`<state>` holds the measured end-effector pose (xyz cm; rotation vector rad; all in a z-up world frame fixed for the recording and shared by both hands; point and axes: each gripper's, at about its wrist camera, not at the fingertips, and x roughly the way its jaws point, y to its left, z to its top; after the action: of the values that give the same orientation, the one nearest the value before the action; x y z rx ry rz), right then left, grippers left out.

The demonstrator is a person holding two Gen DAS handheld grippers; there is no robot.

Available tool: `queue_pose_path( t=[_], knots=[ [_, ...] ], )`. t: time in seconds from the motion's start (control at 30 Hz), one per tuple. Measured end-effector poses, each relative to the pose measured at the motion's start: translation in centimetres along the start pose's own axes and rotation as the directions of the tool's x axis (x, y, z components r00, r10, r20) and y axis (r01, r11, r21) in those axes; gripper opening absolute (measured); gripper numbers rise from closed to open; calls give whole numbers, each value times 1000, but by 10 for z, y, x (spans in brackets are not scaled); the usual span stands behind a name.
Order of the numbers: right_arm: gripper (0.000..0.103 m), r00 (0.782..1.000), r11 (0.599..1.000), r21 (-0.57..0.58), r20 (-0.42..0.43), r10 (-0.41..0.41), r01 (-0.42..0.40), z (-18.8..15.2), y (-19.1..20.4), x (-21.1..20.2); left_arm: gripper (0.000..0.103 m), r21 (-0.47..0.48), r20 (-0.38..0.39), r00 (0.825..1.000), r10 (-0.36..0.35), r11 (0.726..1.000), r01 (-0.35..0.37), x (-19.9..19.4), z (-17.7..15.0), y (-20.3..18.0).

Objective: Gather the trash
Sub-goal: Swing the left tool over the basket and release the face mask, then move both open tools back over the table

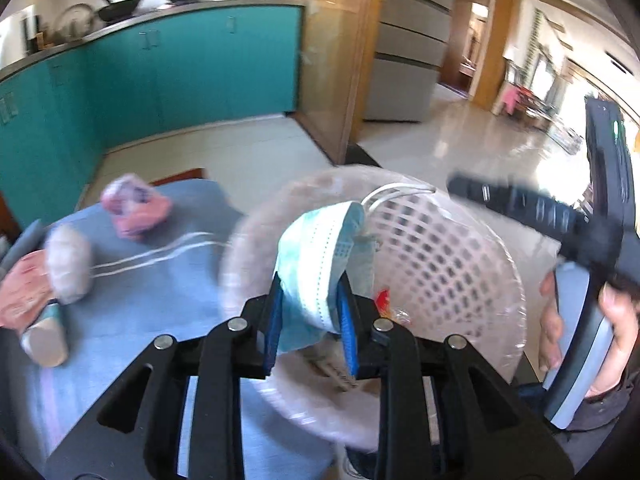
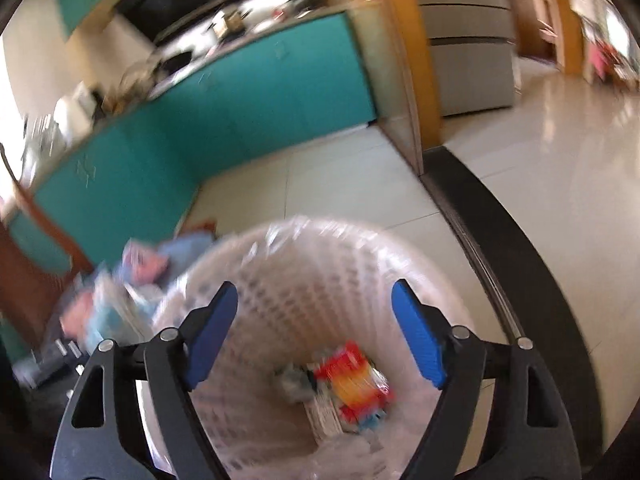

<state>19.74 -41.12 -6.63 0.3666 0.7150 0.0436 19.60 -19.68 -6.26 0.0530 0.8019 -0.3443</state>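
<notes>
**Face mask held over the bin**

The left gripper (image 1: 308,312) pinches a crumpled blue and white face mask (image 1: 320,264) between its blue pads, with the white ear loops sticking up. It hangs just above the white lattice trash basket (image 1: 452,264), which has a clear bag inside. Only this view shows the blue tablecloth (image 1: 160,280) with pink wrappers (image 1: 134,210) left on it.

The right gripper (image 2: 316,334) is spread wide with nothing between its pads. Its view looks down into the basket (image 2: 304,276), where a red and yellow snack packet (image 2: 354,384) lies at the bottom.
</notes>
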Motion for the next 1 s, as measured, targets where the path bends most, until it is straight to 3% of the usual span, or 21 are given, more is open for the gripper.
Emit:
queue_pose_path(
  t=[0.13, 0.17, 0.23, 0.37, 0.5, 0.57, 0.73, 1.0],
  knots=[
    [82, 999, 996, 84, 32, 1, -3, 3, -15, -4, 72, -6, -25, 995, -93, 996, 93, 14, -5, -19],
    [82, 1000, 996, 92, 25, 6, -9, 2, -16, -2, 75, -24, -21, 994, -109, 994, 108, 14, -6, -19],
    [82, 1000, 996, 94, 16, 8, -9, 3, -13, 2, 77, -45, -24, 994, -104, 994, 103, 15, -8, -13],
    [83, 1000, 996, 81, 7, 23, -23, 3, -5, 8, 81, -107, 21, 999, 36, 994, -34, -7, -15, 19],
    [83, 998, 996, 58, -7, 67, -66, 3, 12, 12, 85, -184, 38, 985, 166, 970, -156, -35, -29, 65],
    [83, 997, 997, 32, 1, 75, -75, 2, 24, 13, 86, -214, 30, 969, 246, 948, -234, -49, -40, 88],
    [83, 993, 993, -40, 41, 115, -113, 0, 56, 10, 87, -288, -23, 928, 372, 886, -363, -77, -70, 141],
    [84, 970, 961, -158, 43, 238, -229, -9, 108, 8, 88, -328, -93, 889, 449, 829, -453, -98, -103, 181]
  ],
)
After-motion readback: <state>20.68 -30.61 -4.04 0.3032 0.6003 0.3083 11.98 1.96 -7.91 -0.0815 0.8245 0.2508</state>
